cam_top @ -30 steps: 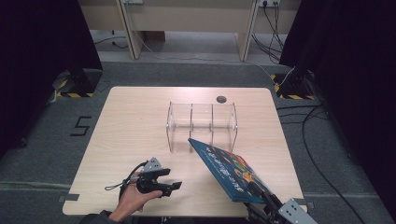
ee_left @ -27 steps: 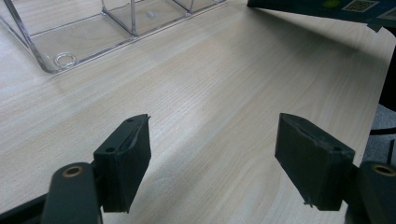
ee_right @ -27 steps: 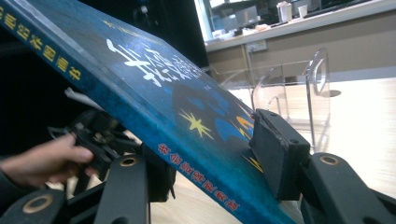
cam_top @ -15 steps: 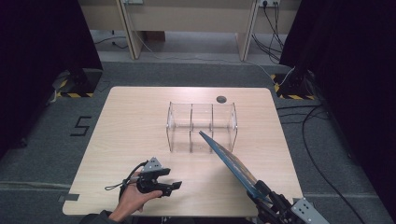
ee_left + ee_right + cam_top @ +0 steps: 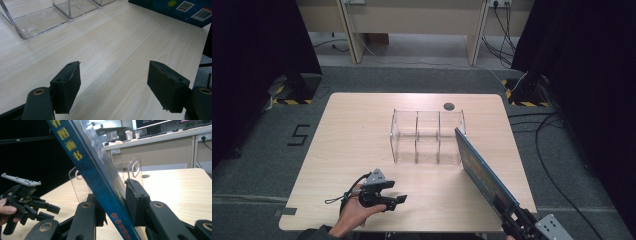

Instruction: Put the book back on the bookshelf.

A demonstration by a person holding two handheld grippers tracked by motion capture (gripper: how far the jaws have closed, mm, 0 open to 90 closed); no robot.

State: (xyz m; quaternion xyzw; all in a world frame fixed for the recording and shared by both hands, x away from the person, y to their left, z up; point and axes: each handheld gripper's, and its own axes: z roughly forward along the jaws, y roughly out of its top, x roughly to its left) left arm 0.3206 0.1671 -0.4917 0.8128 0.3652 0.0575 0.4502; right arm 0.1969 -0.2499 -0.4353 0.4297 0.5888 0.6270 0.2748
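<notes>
A clear acrylic rack with three compartments stands at the middle of the wooden table. My right gripper, at the front right corner, is shut on a thin blue book. The book is tilted nearly on edge, and its far corner reaches the rack's right end. In the right gripper view the jaws clamp the book near its spine, with the rack behind it. A hand holds my left gripper low over the table's front left, open and empty. Ahead of it lie the rack and the book.
A round black grommet sits in the table behind the rack. Bare tabletop lies left of the rack. Cables trail over the floor at the right, and a "5" mark is on the floor at the left.
The book has turned from cover-up to nearly on edge and swung right, its far corner now at the rack's right end. The left gripper has stayed in place.
</notes>
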